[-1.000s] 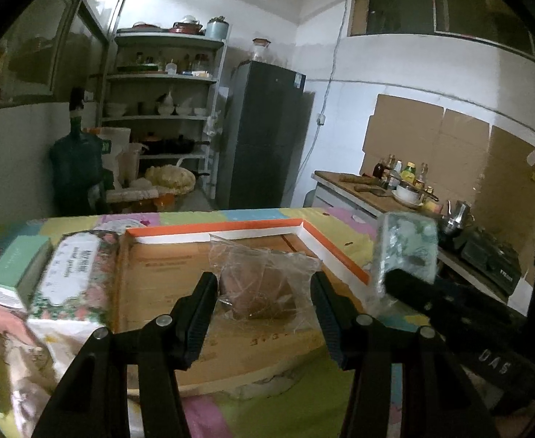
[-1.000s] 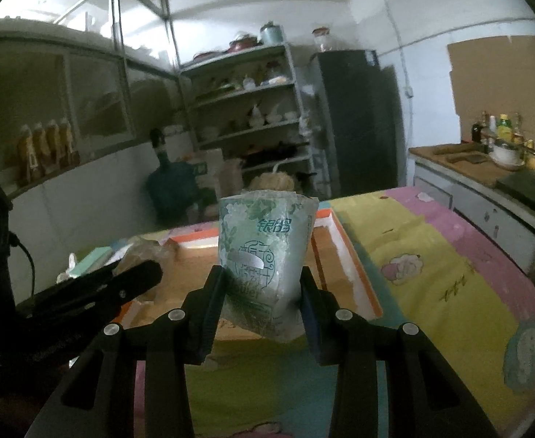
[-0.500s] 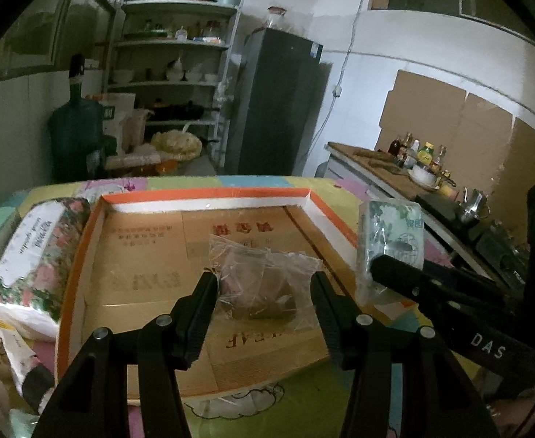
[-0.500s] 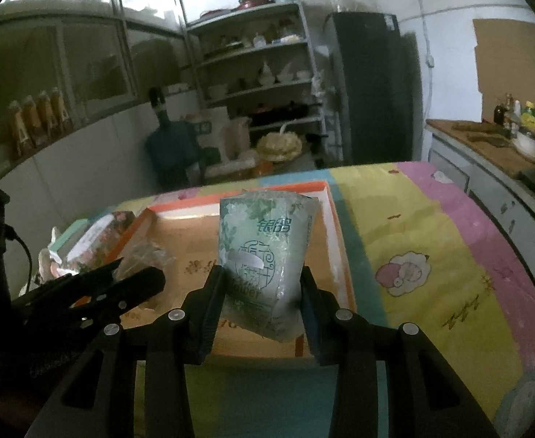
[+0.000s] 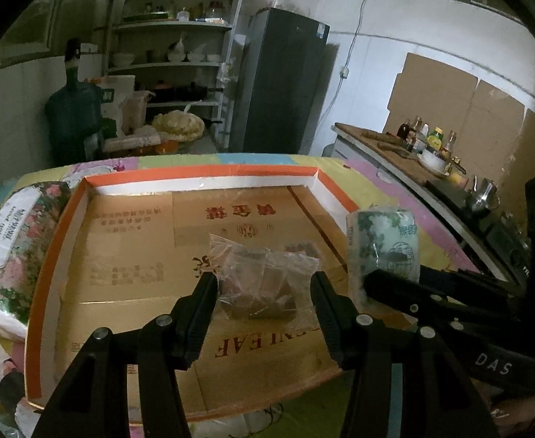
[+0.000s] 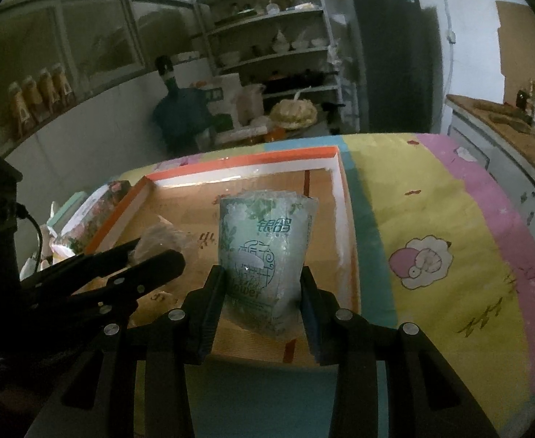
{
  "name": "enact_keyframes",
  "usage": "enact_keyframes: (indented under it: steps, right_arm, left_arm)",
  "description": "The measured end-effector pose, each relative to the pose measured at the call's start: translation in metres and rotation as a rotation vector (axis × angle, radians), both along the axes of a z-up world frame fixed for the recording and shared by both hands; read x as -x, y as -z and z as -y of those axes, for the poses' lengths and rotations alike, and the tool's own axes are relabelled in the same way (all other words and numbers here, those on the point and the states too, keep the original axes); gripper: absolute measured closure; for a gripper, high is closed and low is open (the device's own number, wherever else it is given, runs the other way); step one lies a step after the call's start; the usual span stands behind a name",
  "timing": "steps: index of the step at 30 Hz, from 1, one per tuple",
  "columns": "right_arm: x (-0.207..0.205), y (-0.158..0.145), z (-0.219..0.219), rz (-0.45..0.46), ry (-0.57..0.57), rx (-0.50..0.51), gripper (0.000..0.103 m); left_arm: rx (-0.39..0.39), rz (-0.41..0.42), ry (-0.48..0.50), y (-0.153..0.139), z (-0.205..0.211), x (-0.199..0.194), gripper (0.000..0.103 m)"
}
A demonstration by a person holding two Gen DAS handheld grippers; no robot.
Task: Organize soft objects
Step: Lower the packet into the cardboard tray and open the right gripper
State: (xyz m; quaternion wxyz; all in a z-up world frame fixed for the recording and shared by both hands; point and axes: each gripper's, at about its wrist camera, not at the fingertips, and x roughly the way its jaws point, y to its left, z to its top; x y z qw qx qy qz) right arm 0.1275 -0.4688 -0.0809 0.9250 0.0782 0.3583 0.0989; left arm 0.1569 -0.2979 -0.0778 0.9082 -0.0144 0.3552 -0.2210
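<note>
A pale green, flower-printed plastic pack of tissues (image 6: 265, 255) stands upright between the black fingers of the right gripper (image 6: 263, 288), whose jaws are clamped on its lower half so that the soft pack bulges above them. To its left, a crumpled clear plastic bag with a dark brown lump inside (image 5: 263, 284) sits pinched between the black fingers of the left gripper (image 5: 263, 294), its wrinkled top fanning out above the pads. Both packs hang over the near part of a wide, shallow cardboard box with an orange-and-white rim (image 5: 201, 179), whose brown floor carries red printed characters; whether either pack touches that floor cannot be told. In the left wrist view the green pack (image 5: 382, 252) shows just right of the clear bag, near the box's right wall. Outside the box's left wall lies a large soft pack wrapped in white plastic with a pink and green floral print (image 5: 15, 241). The box rests on a table covered by a pastel cloth of yellow, pink and green with cartoon sheep (image 6: 435, 226). Beyond the table stand a dark blue water jug (image 5: 72, 124), white open shelves of crockery (image 5: 172, 54) and a tall dark grey refrigerator (image 5: 278, 84).
</note>
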Motion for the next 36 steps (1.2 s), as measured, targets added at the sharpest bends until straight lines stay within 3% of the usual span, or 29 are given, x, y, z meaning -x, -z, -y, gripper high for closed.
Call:
enact_keyframes:
  steps: [24,30,33,36]
  right_arm:
    - [-0.015,0.017,0.003,-0.038,-0.012,-0.008,0.061]
    - [-0.014,0.017,0.002,-0.037,-0.008,-0.009,0.061]
    - [-0.013,0.015,0.003,-0.032,-0.005,-0.011,0.059]
    - [-0.011,0.012,0.005,-0.014,0.009,-0.004,0.049]
  left_arm:
    - [-0.008,-0.024,0.002,0.009,0.008,-0.01,0.048]
    - [-0.023,-0.026,-0.015,0.01,0.006,-0.013,0.041]
    - [-0.015,-0.029,-0.018,0.01,0.004,-0.014,0.039]
    - [-0.013,-0.018,-0.022,0.008,0.001,-0.013,0.038]
